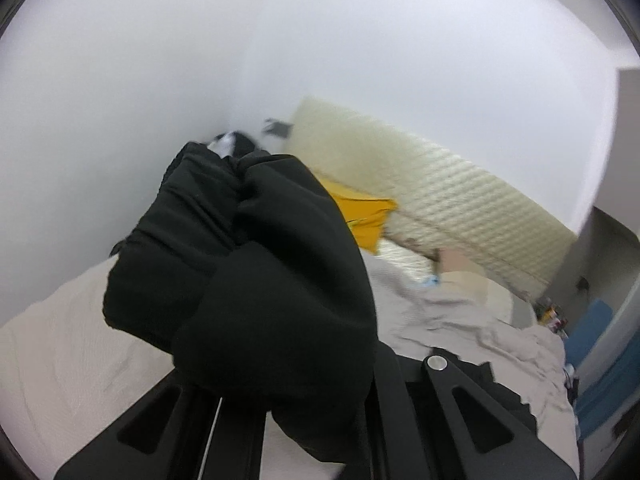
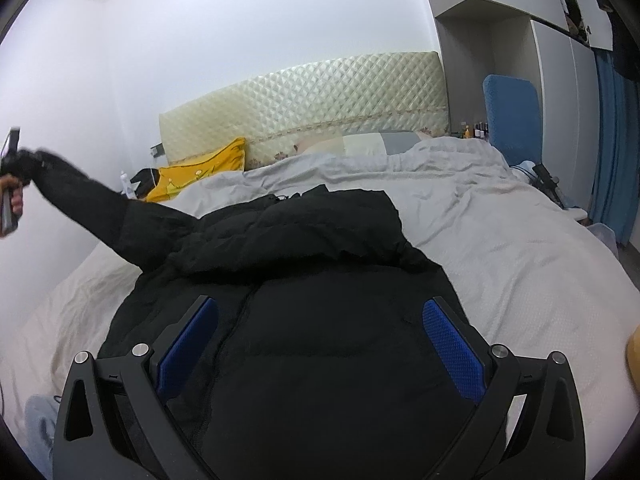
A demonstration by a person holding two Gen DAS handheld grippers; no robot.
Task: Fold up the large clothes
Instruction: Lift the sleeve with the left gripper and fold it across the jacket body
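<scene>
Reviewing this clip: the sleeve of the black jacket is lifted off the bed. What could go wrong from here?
1. The left gripper holds only the bunched end of the sleeve, so the puffy fabric might slip out.
2. The right gripper is open above the black jacket, so nothing pins the body; pulling the sleeve could drag it across the bed.
3. In the left wrist view the cloth covers the fingers, so the grip is hard to check.
</scene>
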